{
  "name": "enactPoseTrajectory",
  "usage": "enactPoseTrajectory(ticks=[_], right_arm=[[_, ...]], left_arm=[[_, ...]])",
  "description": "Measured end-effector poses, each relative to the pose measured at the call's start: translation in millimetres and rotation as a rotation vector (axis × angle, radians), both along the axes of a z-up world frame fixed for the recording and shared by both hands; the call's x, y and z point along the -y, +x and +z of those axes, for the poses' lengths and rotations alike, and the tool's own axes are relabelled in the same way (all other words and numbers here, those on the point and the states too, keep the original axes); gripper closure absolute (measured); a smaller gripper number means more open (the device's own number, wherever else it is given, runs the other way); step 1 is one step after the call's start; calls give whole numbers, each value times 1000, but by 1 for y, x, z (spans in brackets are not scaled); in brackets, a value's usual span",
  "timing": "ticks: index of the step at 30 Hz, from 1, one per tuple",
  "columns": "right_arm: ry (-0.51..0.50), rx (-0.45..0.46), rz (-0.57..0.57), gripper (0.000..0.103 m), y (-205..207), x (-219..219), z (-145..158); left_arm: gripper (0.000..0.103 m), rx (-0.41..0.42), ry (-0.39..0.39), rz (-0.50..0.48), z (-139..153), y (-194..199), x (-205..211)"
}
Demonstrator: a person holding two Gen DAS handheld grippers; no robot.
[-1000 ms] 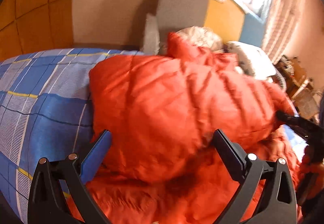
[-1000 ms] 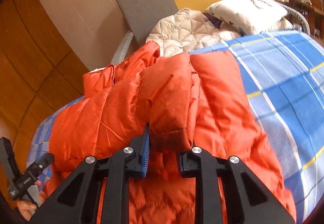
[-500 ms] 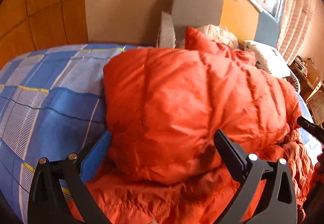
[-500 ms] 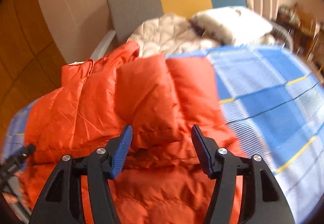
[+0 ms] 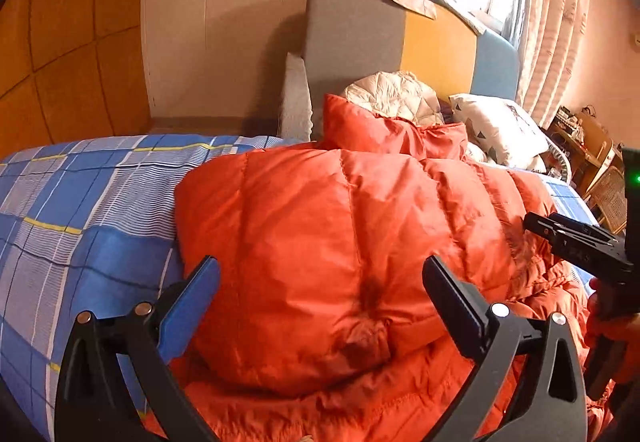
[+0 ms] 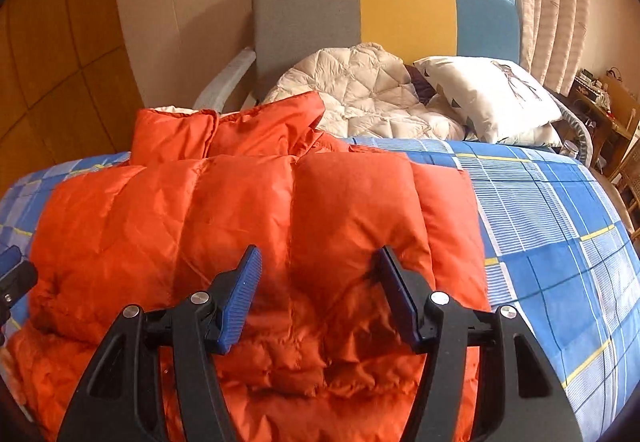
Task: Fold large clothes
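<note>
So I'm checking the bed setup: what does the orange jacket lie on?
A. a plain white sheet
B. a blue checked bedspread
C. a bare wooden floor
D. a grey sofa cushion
B: the orange jacket is spread over a blue checked bedspread with white and yellow lines, seen on either side of it in both wrist views.

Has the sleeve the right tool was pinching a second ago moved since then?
Yes. The sleeve now lies flat on the orange jacket, further from the blue checked sheet. The right tool has just opened, released.
</note>
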State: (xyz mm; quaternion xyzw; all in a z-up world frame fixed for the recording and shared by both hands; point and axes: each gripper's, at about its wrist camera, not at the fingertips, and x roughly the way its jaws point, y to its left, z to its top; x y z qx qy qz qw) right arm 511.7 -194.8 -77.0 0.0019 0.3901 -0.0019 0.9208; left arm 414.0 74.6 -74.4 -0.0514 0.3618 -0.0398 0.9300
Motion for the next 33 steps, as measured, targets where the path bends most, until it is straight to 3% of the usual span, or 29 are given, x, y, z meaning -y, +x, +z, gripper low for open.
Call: enactPoseTrajectory(ticks=[13, 20, 22, 23, 24, 33], right_arm=[[-70, -67, -53, 43, 20, -12, -41], [-100, -72, -61, 41, 26, -16, -54], [-90, -84, -55, 37, 23, -14, -47], [-68, -83, -50, 24, 20, -11, -41], [-47, -77, -45, 19, 14, -8, -35], [-74, -99, 6, 19, -56, 14, -12]], left_arm=[[2, -98, -22, 10, -53, 32, -6], [2, -122, -7, 16, -57, 38, -6], [2, -116, -10, 36, -48, 28, -9], [2, -111, -19, 42, -44, 22, -11], [2, -104, -35, 49, -39, 14, -14], [2, -76, -39, 66, -23, -81, -50]])
